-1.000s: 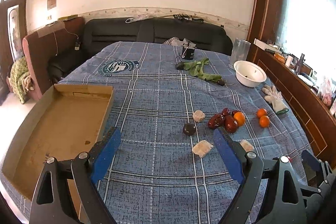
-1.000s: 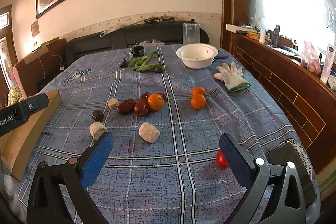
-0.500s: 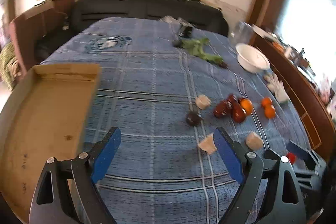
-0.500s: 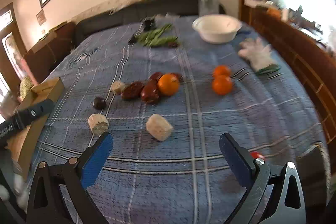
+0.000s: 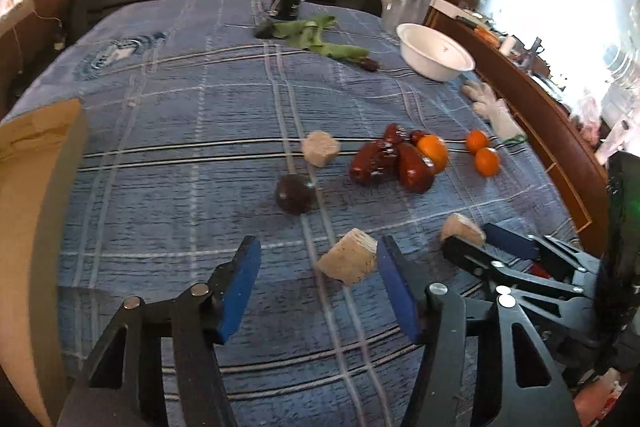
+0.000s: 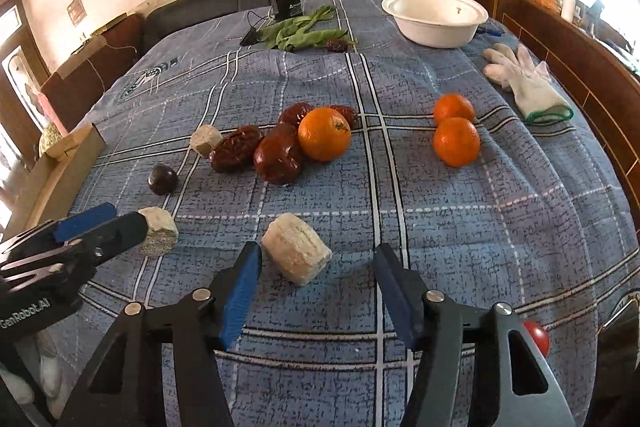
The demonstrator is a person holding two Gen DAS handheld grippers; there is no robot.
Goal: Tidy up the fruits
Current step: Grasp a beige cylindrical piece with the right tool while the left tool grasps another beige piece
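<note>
Hardly anything looks sorted yet, to my eye; the fruits lie loose on the blue plaid cloth and the cardboard tray, off to the left of the left gripper, shows nothing inside in the part I can see. Ahead of both grippers sit the wrinkled dark red fruits touching a large orange; two smaller oranges lie further right, a small dark round fruit further left, a little red fruit behind the right gripper's right finger, and one pale chunk beside the red fruits. The white bowl stands far ahead, empty as far as I can tell.

Left gripper hangs low over the cloth, jaws spread wide, with a pale cut chunk between them, close against the right finger; nothing is pinched. Right gripper is likewise low and spread, a second pale chunk lying between its fingertips, nearer the left one; it grips nothing. Both point forward and slightly downward, side by side.
</note>
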